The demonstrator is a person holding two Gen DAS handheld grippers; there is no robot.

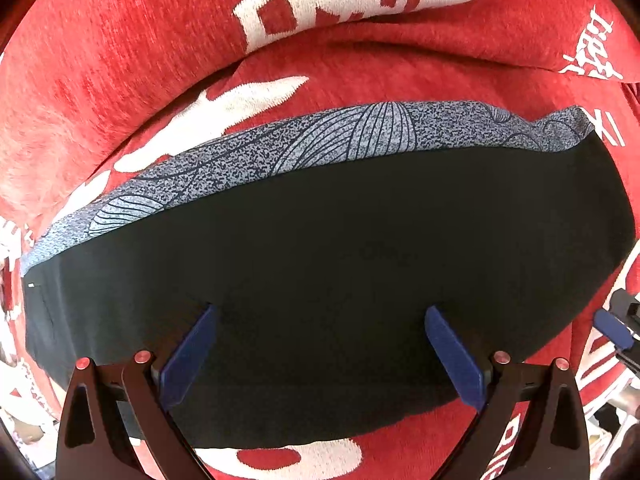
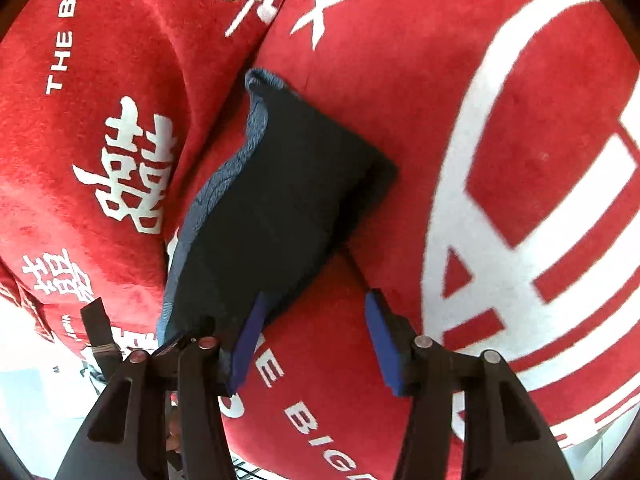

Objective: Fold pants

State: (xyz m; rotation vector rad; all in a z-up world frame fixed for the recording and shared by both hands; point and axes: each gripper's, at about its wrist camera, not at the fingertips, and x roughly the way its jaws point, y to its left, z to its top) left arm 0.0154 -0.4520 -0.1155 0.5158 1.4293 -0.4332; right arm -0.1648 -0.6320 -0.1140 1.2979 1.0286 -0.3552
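Observation:
Dark folded pants lie flat on a red blanket, with a grey-blue patterned band showing along their far edge. My left gripper hangs open straight above the dark cloth, and no fold is caught between its blue pads. In the right wrist view the same pants form a compact folded bundle. My right gripper stands open at the bundle's near corner. Its left pad sits by the cloth's edge, and only red blanket lies between the pads. A blue pad of the right gripper shows at the right edge of the left wrist view.
The red blanket with large white characters and lettering covers the whole surface. It rises in a thick ridge behind the pants. A pale floor or surface shows past the blanket's edge at lower left.

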